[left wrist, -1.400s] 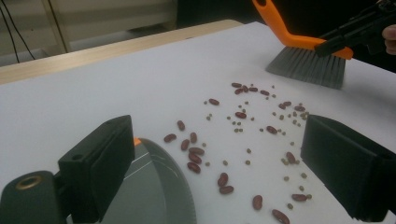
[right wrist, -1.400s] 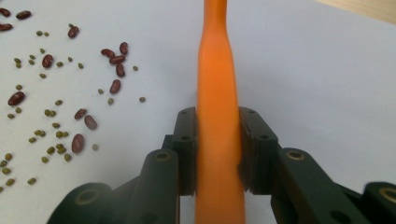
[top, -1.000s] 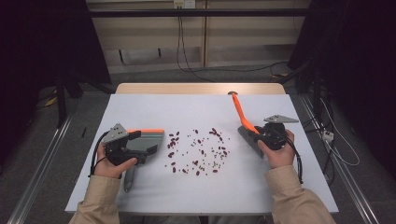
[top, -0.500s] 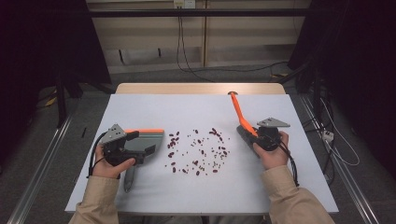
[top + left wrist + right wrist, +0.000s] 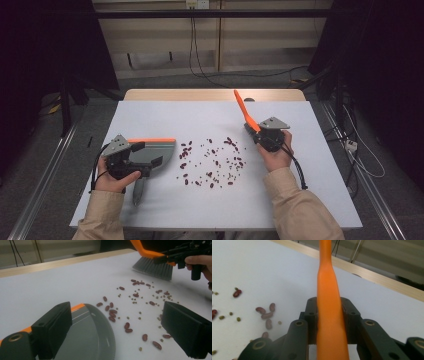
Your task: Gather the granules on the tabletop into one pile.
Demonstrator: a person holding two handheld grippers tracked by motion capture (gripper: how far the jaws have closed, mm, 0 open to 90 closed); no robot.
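At the bottom of the high view my two sleeved forearms come up from the lower edge. Low on the left, my left gripper [image 5: 145, 161] sits over the grey dustpan [image 5: 159, 152] with its orange back edge, the pan lying flat on the white table [image 5: 150, 115] with its mouth toward the middle of the frame. In the left gripper view the two black jaws stand wide apart, released; the dustpan [image 5: 95, 335] lies under the left jaw at the lower left, and I cannot tell whether that jaw touches it. Just past the pan's toothed lip the scattered beans [image 5: 212, 160] begin, dark red ones mixed with small greenish ones, spread loosely over the centre of the table; in the left gripper view the beans [image 5: 140, 305] fan toward the upper right, up to the grey bristles of the brush [image 5: 153, 267]. Right of centre in the high view, my right gripper [image 5: 257, 135] is clenched on the brush [image 5: 242, 107], just beside the far right fringe of the beans, the orange handle slanting up toward the top of the frame. In the right gripper view the handle [image 5: 329, 315] runs straight up the middle, pinched between the black jaws. Beyond lies the table's wooden far edge.
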